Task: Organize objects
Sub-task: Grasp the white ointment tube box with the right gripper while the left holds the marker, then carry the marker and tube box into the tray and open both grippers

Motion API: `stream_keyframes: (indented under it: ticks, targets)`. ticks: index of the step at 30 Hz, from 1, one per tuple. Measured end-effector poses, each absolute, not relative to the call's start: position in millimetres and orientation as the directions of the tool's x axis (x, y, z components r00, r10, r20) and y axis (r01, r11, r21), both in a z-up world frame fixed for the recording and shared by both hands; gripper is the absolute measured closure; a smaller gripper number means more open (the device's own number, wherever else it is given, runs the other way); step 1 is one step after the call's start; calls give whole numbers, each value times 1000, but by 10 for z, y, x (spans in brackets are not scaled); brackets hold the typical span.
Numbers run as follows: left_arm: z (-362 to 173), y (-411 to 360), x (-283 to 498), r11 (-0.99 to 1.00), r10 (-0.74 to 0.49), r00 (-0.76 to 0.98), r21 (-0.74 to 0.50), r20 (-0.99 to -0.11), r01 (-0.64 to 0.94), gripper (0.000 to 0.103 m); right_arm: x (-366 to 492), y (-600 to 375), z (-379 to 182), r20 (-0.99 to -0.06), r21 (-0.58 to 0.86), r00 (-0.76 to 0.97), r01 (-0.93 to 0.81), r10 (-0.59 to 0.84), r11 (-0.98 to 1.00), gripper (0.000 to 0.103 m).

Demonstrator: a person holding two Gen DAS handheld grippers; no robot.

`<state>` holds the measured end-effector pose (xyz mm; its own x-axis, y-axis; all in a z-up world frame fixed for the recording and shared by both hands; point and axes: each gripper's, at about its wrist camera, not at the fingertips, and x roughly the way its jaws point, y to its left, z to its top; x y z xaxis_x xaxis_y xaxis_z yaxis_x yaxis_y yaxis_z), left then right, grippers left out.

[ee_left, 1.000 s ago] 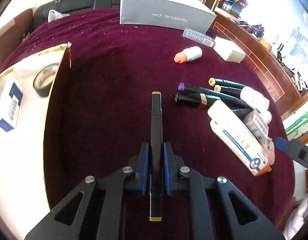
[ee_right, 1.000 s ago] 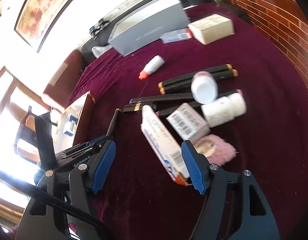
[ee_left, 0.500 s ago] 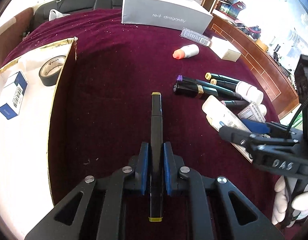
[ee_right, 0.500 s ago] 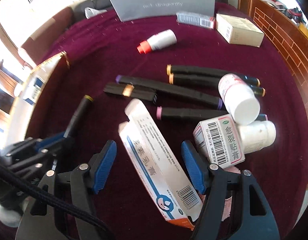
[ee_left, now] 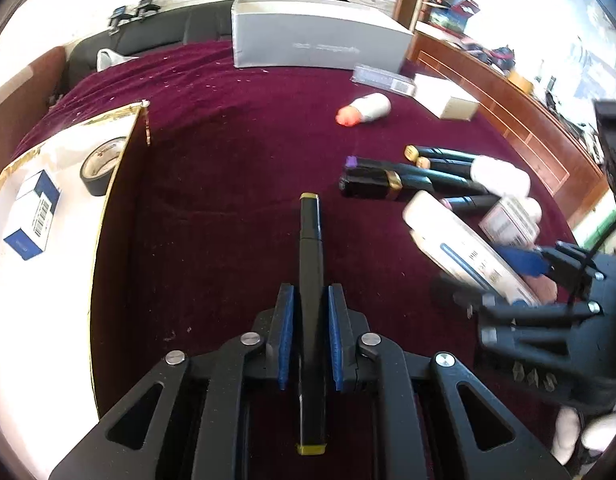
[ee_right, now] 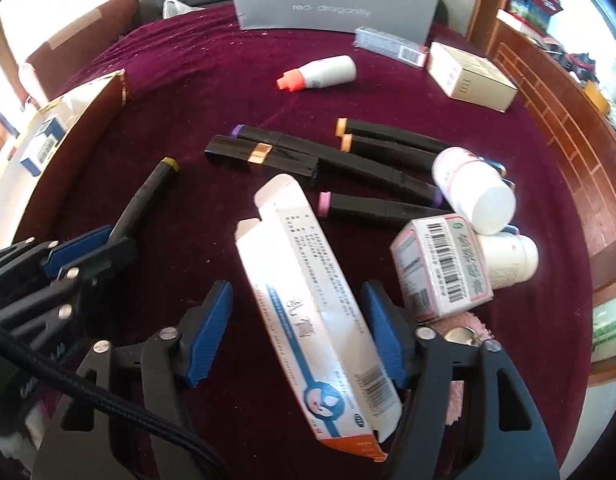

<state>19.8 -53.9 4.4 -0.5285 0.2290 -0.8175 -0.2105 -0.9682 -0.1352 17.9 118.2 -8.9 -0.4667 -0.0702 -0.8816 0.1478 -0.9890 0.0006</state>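
L tongs (ee_left: 310,340): clamped on yellow-capped marker (ee_left: 310,248); blue pads press both sides of the barrel. Marker runs fwd along the tongs' axis, 1 cap ahead of the tips, the other back between the arms.
R tongs (ee_right: 298,320): spread wide, nothing held. Pads stand either side of the ointment carton (ee_right: 312,300), gap visible on both sides, no contact.
Carton pos.: on the maroon tabletop (ee_left: 236,184), directly between the R pads, near end at the tongs' base, open-flap end pointing away.
Key relation: carton long axis lies roughly along the R tongs' fwd axis, skewed a little to the L at the far end. Pads face its 2 long sides, so a plain squeeze should take it across the narrow width. R side clearly nearer; L is occupied.
Judgement: step in hand = R grasp of carton. Skew may twist it as the pads meet; carton is light card, could crush.
Neighbours: barcode box (ee_right: 440,268) just beside the R pad, leaning on 2 white bottles (ee_right: 476,188). Loose markers (ee_right: 348,168) beyond the carton's far end.
Likely destination: tray (ee_left: 48,288) at L, holding tape roll (ee_left: 102,164) and blue-white box (ee_left: 32,220).
R view only: gaps pad-to-carton, carton print, the L tongs from the side.
L view only: tray contents, marker grip close up; R tongs blurred there, carton partly hidden.
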Motion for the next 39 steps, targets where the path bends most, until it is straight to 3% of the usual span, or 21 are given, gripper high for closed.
stream_keyframes:
  ticks: [2,8,21,28,39]
  targets:
    - [52,-584,231,-957,279,-504,-194,-817,-215,92,190,1206,-71,-880,-1,-471,123,-58,-992,64]
    - [173,-702,432,-942,332,-510,-256,-794,-216,92,330,1305,38,-864,95,-488,86,-125,-992,89]
    - [577,-1273,830,-942,331,-595,-293,-732,-164,92,627,1095,443,-797,232,-536,154,-278,-960,89]
    - [754,-1740,894,-968,237,-656,-230,-717,-99,91,644,666,739,-761,269,-538,246,-362,-931,89]
    - [811,-2785,605,-985,75,-677,-161,-732,66,91,337,-22,774,-727,452,-413,315,-549,-835,89]
